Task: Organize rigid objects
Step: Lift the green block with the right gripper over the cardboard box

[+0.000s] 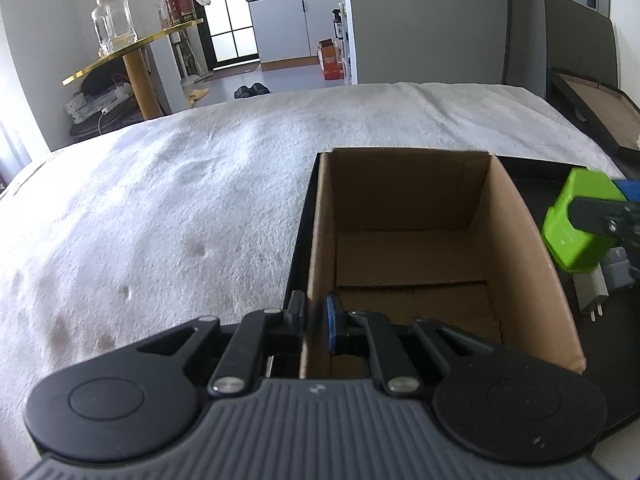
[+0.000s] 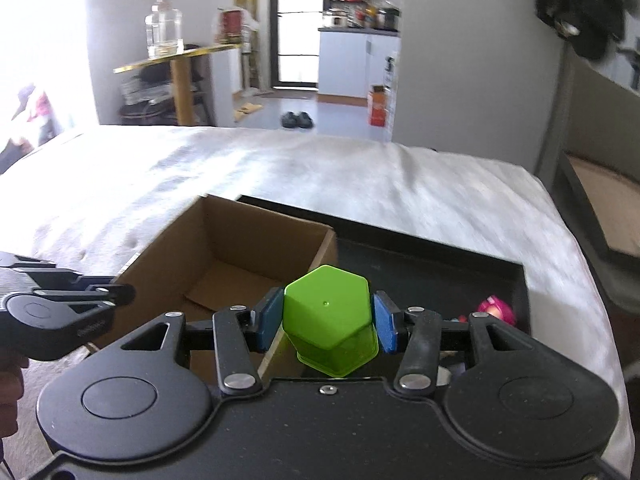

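Green cup (image 2: pixel 330 322) clamped in right gripper (image 2: pixel 326 324) beside cardboard box (image 1: pixel 404 248) on bed; left gripper (image 1: pixel 316 318) pinches box wall, so keep cup level & lower it inside w/o clipping rim.

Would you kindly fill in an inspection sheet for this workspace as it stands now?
Surface: white blanket with a black tray on it.
Job's things: open cardboard box, nothing seen inside; green hexagonal container held beside the box.
Clutter: white plug adapter and pink toy in the tray.
Grippers: left gripper pinches the box's near wall; right gripper clamps the green container.
Cables: nothing seen on the surface.
Surroundings: gold side table with a clear jar, slippers on the floor.
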